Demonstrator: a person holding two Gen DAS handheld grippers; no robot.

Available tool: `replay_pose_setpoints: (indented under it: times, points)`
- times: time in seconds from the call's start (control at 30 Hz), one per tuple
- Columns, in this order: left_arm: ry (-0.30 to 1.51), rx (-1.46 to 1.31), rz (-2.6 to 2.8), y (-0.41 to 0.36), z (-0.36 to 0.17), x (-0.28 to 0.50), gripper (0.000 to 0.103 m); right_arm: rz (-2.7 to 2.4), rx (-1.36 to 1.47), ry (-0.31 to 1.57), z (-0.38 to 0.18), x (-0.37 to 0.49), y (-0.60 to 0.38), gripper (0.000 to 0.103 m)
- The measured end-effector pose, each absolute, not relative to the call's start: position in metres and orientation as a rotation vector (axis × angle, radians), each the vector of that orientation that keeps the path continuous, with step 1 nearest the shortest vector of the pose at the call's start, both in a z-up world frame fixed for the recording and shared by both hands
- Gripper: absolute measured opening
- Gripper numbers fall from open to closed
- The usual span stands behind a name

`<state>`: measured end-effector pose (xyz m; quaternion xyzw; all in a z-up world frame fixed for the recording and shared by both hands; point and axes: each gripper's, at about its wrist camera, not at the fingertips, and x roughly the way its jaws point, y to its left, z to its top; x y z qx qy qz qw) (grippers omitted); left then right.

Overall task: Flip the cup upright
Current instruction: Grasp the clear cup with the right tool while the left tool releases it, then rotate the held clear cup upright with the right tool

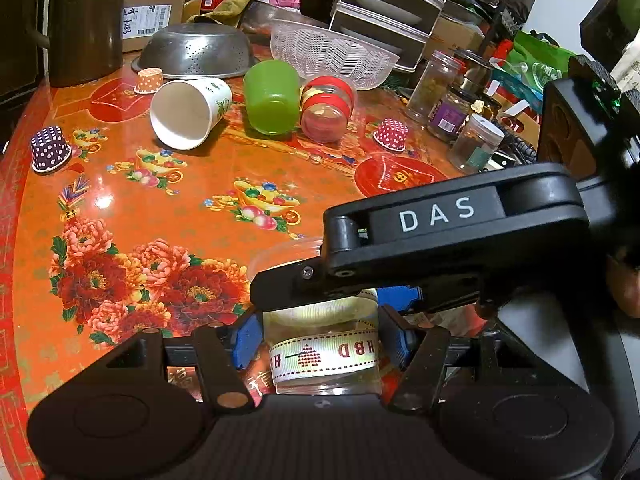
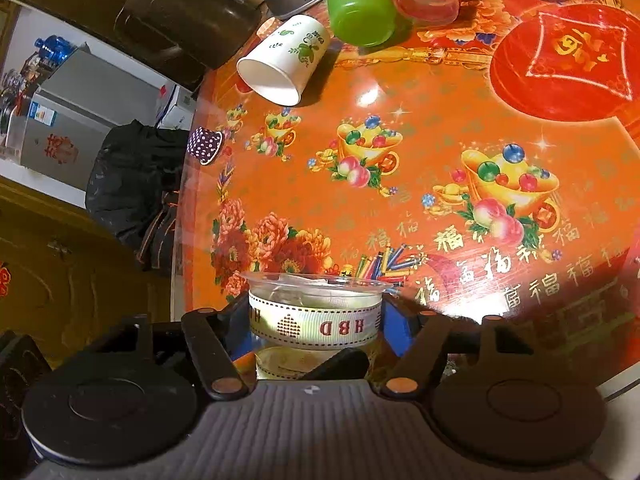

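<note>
A clear plastic cup [image 1: 324, 354] with a cream "HBD" ribbon band sits between both grippers above the orange table [image 1: 180, 208]. My left gripper [image 1: 322, 340] is shut on the cup's sides with its blue pads [image 1: 248, 340]. My right gripper [image 2: 314, 320] is shut on the same cup [image 2: 314, 322], rim [image 2: 316, 280] pointing away from the camera. The right gripper's black body [image 1: 460, 236] crosses over the cup in the left wrist view. The lettering on the band reads upside down in both views.
On the far side lie a white paper cup [image 1: 188, 112], a green cup [image 1: 272, 98] and a clear red-banded cup [image 1: 326, 110] on their sides. Small dotted cups [image 1: 50, 148] [image 1: 392, 134], a steel colander [image 1: 196, 52], a white basket [image 1: 332, 54] and jars [image 1: 436, 84] stand around.
</note>
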<state>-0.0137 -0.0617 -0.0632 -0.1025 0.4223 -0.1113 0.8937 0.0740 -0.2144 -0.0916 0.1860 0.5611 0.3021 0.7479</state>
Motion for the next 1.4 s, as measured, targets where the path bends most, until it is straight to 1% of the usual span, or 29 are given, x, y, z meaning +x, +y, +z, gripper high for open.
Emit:
replay_pose_setpoints:
  times: [0.23,0.27,0.43,0.57,0.73,0.9,1.03,1.1,1.17,1.2,1.23,1.27,1.4]
  points:
    - [0.879,-0.203,-0.218,-0.062,-0.063,-0.014,0.067,0.683,0.416,1.224,-0.094,0.076,-0.214,0.066]
    - [0.879,-0.200,-0.220,-0.062,-0.063,-0.014,0.070,0.685,0.418,1.224,-0.094,0.075,-0.214,0.066]
    - [0.929,-0.161,-0.256,-0.063,-0.070,-0.016,0.072,0.676,0.422,1.220,-0.093,0.076,-0.216,0.066]
    - [0.915,-0.162,-0.293,-0.056,-0.072,-0.037,0.072,0.682,0.445,1.219,-0.095,0.076,-0.220,0.066]
    - [0.924,-0.237,-0.370,-0.032,-0.072,-0.065,0.072,0.677,0.444,1.220,-0.094,0.076,-0.223,0.066]
    - [0.837,-0.332,-0.406,-0.004,-0.065,-0.087,0.072,0.680,0.442,1.221,-0.094,0.077,-0.223,0.066]
    - [0.766,-0.378,-0.376,0.014,-0.056,-0.090,0.073,0.684,0.427,1.204,-0.093,0.074,-0.221,0.066]
    - [0.735,-0.408,-0.366,0.023,-0.053,-0.092,0.073,0.687,0.395,1.133,-0.086,0.067,-0.220,0.066]
    - [0.700,-0.428,-0.345,0.032,-0.050,-0.093,0.073,0.694,0.341,1.016,-0.072,0.056,-0.219,0.066]
    - [0.680,-0.434,-0.329,0.036,-0.049,-0.094,0.075,0.695,0.307,0.941,-0.063,0.048,-0.219,0.066]
    - [0.664,-0.439,-0.313,0.040,-0.048,-0.096,0.079,0.691,0.283,0.883,-0.057,0.041,-0.219,0.066]
    - [0.651,-0.445,-0.301,0.043,-0.047,-0.096,0.081,0.687,0.262,0.822,-0.050,0.035,-0.219,0.066]
    - [0.599,-0.455,-0.283,0.054,-0.044,-0.100,0.083,0.661,0.179,0.569,-0.033,0.009,-0.221,0.066]
